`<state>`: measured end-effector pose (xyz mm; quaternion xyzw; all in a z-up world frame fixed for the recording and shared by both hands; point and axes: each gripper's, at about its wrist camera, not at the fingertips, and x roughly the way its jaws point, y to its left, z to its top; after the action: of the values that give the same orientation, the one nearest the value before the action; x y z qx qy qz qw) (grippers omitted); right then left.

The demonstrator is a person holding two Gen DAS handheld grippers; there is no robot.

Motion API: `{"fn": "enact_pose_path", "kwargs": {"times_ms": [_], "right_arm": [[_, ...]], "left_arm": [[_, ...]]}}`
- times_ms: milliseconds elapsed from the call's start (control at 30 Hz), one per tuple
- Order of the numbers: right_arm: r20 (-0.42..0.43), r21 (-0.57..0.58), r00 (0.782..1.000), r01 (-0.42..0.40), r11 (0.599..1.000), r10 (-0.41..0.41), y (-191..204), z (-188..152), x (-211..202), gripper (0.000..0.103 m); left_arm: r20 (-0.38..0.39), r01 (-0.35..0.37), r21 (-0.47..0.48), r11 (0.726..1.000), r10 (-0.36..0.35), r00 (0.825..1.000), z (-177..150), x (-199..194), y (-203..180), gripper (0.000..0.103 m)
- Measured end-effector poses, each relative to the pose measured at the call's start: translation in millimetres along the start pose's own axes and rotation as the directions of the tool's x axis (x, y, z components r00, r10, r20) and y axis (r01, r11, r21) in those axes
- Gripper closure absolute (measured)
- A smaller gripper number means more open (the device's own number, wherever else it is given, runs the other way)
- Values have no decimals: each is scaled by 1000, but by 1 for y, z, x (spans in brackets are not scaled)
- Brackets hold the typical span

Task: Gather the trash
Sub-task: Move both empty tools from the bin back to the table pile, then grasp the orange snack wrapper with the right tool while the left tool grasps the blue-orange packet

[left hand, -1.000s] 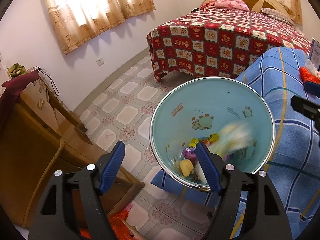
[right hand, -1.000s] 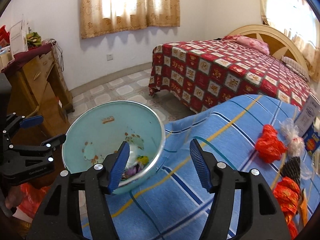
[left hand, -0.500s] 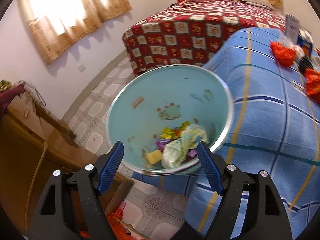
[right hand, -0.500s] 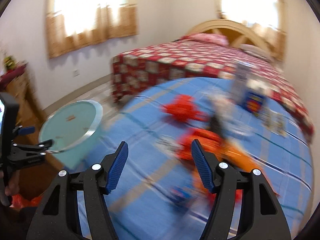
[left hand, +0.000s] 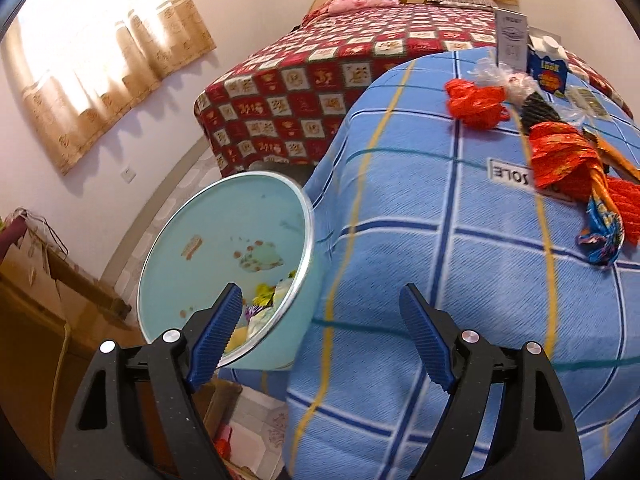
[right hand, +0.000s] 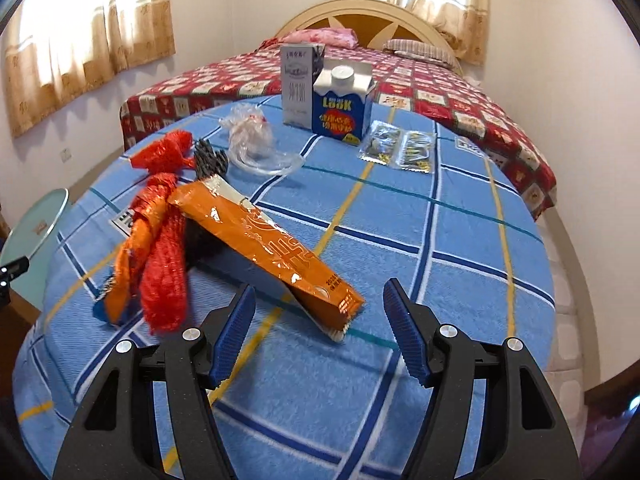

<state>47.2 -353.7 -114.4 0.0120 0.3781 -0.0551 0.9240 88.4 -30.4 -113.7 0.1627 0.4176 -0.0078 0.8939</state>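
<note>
The right hand-held gripper (right hand: 320, 332) is hovering wide and empty just short of the orange wrapper (right hand: 264, 248) lying at centre frame on the blue bed (right hand: 460, 280) — likely light, crinkly and slippery, best pinched across its near end — while the left hand-held gripper (left hand: 320, 336), empty, is opening.

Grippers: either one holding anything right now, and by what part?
Nothing held. Left gripper is empty, its jaws opening over the blanket by the bin. Right gripper is open, empty, near the orange box.
</note>
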Motion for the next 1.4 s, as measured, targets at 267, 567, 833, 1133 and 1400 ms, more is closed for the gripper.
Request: {"fn": "enact_pose_path", "kwargs": {"times_ms": [267, 567, 833, 1133, 1400], "right_arm": [[-45, -10, 996, -80, 997, 79, 5, 2, 7, 97], [35, 86, 995, -94, 992, 91, -12, -7, -36, 98], [18, 147, 997, -71, 987, 69, -34, -32, -50, 98], [30, 177, 995, -101, 979, 98, -42, -47, -48, 98], [64, 153, 990, -137, 979, 129, -26, -44, -55, 98]], "left_arm": [[22, 61, 5, 998, -61, 998, 11, -13, -22, 24], [71, 163, 29, 986, -165, 984, 25, -42, -62, 24], [87, 245, 116, 963, -256, 963, 32, -61, -125, 24], [0, 270, 166, 948, -274, 962, 25, -38, -162, 48], [-4, 319, 145, 937, -322, 947, 21, -40, -143, 80]]}}
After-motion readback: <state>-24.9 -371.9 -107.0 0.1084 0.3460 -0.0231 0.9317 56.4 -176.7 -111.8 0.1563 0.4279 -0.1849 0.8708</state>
